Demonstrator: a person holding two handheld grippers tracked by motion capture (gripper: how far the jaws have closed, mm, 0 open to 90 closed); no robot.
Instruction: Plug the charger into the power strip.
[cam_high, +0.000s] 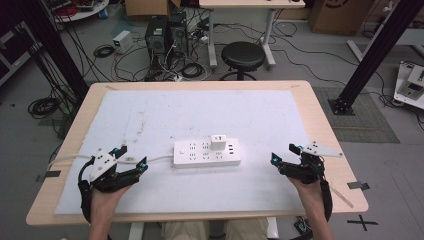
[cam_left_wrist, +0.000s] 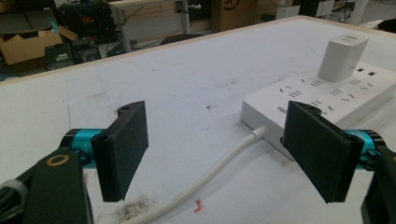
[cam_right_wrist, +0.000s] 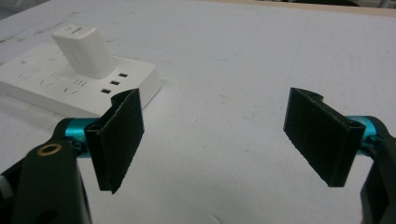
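Note:
A white power strip (cam_high: 206, 153) lies in the middle of the white mat, with a white charger block (cam_high: 218, 140) plugged into its top right. Its white cable (cam_high: 159, 160) runs off to the left. My left gripper (cam_high: 132, 158) rests open on the mat left of the strip; in the left gripper view the cable (cam_left_wrist: 205, 179) passes between the jaws and the strip (cam_left_wrist: 322, 95) lies ahead at right. My right gripper (cam_high: 284, 154) stands open to the right of the strip, with bare mat between its jaws; the strip (cam_right_wrist: 74, 79) and charger (cam_right_wrist: 81, 49) lie at upper left.
The white mat (cam_high: 190, 115) covers most of the wooden table (cam_high: 320, 125). Beyond the far edge stand a black stool (cam_high: 243, 56), computer cases and tangled cables on the floor. A black frame post (cam_high: 372, 55) rises at the right.

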